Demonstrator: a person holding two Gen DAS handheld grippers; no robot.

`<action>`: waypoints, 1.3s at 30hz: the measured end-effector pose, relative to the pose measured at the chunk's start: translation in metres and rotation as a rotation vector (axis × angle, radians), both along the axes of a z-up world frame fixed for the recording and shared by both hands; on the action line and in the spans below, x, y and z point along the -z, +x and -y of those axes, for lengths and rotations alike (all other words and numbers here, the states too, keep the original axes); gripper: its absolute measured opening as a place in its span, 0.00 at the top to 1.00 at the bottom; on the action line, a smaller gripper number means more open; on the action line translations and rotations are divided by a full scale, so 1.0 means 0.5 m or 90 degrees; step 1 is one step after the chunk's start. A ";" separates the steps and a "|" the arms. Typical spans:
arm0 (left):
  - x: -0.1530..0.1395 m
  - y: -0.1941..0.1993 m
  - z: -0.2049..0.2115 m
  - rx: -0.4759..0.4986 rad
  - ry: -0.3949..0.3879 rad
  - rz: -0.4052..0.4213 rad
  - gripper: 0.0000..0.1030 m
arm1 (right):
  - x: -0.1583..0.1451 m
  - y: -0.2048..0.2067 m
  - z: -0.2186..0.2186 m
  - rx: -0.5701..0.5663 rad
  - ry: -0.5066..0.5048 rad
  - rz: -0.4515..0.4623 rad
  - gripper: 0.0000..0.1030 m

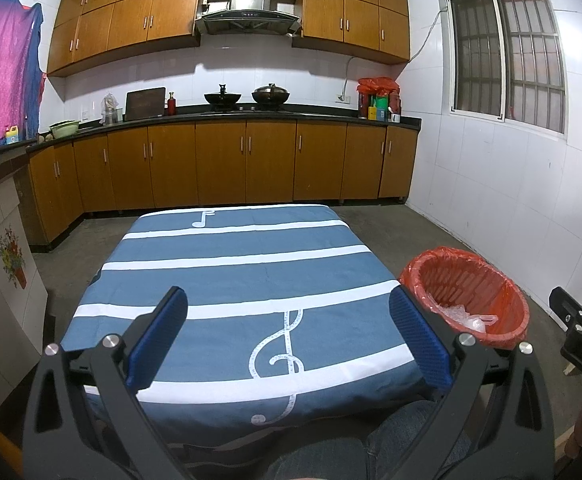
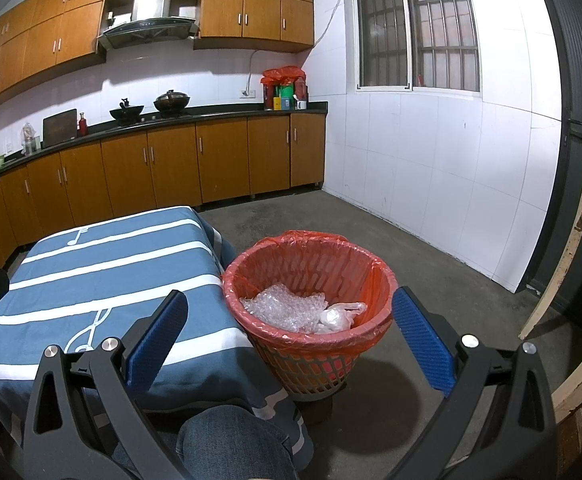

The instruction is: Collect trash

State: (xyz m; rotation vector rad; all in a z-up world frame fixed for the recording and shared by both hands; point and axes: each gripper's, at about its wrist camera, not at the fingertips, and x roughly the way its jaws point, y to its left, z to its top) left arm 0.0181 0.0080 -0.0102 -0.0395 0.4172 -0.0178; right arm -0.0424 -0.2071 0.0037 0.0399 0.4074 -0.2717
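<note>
Grippers first: we see the left gripper (image 1: 291, 336) spread wide, its two blue-padded fingers (image 1: 161, 336) far apart and nothing between them; it hangs above the near half of the table (image 1: 231, 264), whose blue cloth carries white stripes and a treble clef, and we find no contact with the cloth. The right gripper (image 2: 289, 334) is likewise splayed fully apart and empty, its blue pads framing the waste basket (image 2: 311, 364) without touching it. We place that basket on the concrete floor just beside the table's right edge, lined with a red plastic bag (image 2: 375, 280) folded over its rim. Inside the liner we make out crumpled bubble wrap (image 2: 283, 308) and, against its right side, a knotted clear plastic bag (image 2: 341, 314). The tabletop itself looks bare in both views. At the bottom of the right wrist view a denim-clad knee (image 2: 231, 440) sits between the gripper arms. Beyond the table run wooden cabinets (image 1: 219, 164) under a dark counter bearing two woks.
</note>
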 end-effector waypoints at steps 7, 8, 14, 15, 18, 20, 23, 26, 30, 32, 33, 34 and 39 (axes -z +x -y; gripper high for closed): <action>0.000 0.000 0.001 0.000 -0.001 -0.001 0.04 | 0.001 -0.002 0.000 0.000 0.001 -0.001 0.02; 0.000 -0.001 0.001 0.000 0.000 0.000 0.04 | 0.001 -0.004 -0.003 0.000 0.001 -0.001 0.02; 0.001 -0.002 0.001 0.001 0.000 -0.001 0.04 | 0.000 -0.003 -0.002 0.000 0.002 -0.001 0.02; 0.000 -0.001 0.001 0.000 0.000 -0.001 0.04 | 0.000 -0.002 0.000 0.000 0.002 -0.001 0.02; 0.000 -0.001 0.001 0.000 0.000 0.000 0.04 | -0.001 -0.002 0.000 0.000 0.001 -0.001 0.02; 0.000 -0.001 0.001 0.000 0.000 0.000 0.04 | -0.001 -0.003 -0.001 0.000 0.001 -0.001 0.02; 0.000 -0.001 0.001 0.001 0.000 0.000 0.04 | -0.001 -0.003 -0.001 0.000 0.002 -0.001 0.02; 0.000 -0.002 0.001 0.000 0.000 0.000 0.04 | -0.002 -0.003 -0.001 0.000 0.002 -0.001 0.02; -0.001 -0.001 0.000 0.000 0.000 -0.001 0.04 | 0.001 -0.003 0.000 0.000 0.002 -0.002 0.02; -0.001 -0.001 0.000 0.000 0.000 -0.001 0.04 | 0.001 -0.003 0.000 0.000 0.002 -0.002 0.02; -0.001 -0.001 0.000 0.000 0.000 -0.001 0.04 | 0.001 -0.004 -0.002 0.000 0.003 -0.002 0.02; 0.000 -0.002 0.000 0.000 0.001 -0.001 0.04 | 0.000 -0.003 0.000 0.000 0.002 -0.002 0.02; -0.001 -0.001 0.000 0.000 0.000 -0.001 0.04 | 0.002 -0.006 -0.003 0.000 0.003 -0.002 0.02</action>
